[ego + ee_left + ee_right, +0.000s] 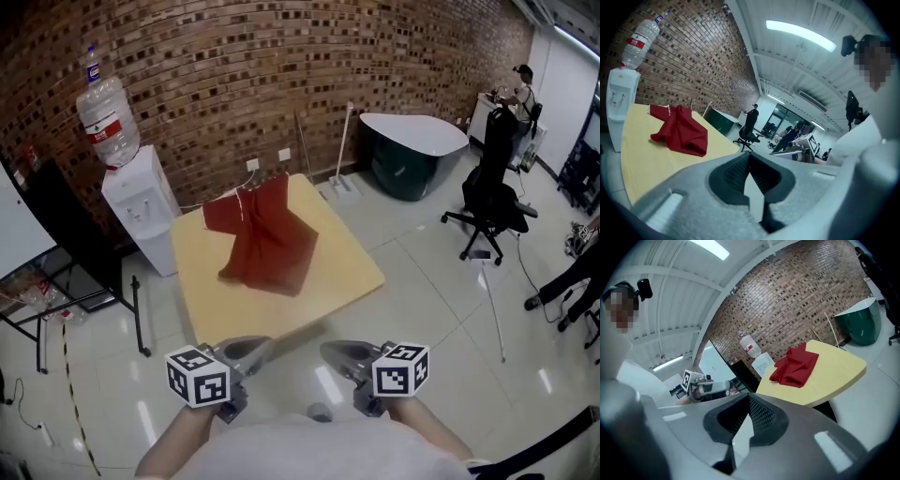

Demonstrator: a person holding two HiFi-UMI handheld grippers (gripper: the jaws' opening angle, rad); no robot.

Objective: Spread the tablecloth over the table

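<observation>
A crumpled red tablecloth (267,242) lies heaped on the far half of the yellow table (328,281). Both grippers hang in front of the table's near edge, apart from cloth and table. My left gripper (255,349) is shut with nothing in it, and so is my right gripper (336,352). In the left gripper view the cloth (680,132) lies on the tabletop (647,161) beyond the closed jaws of the left gripper (749,158). The right gripper view shows the cloth (794,365) on the table (834,377) past the right gripper (749,403).
A white water dispenser (141,204) with a bottle (107,112) stands at the table's far left corner. A dark green tub (412,150) and a black office chair (492,192) stand to the right. A brick wall (281,66) runs behind. A black stand (66,281) is at left.
</observation>
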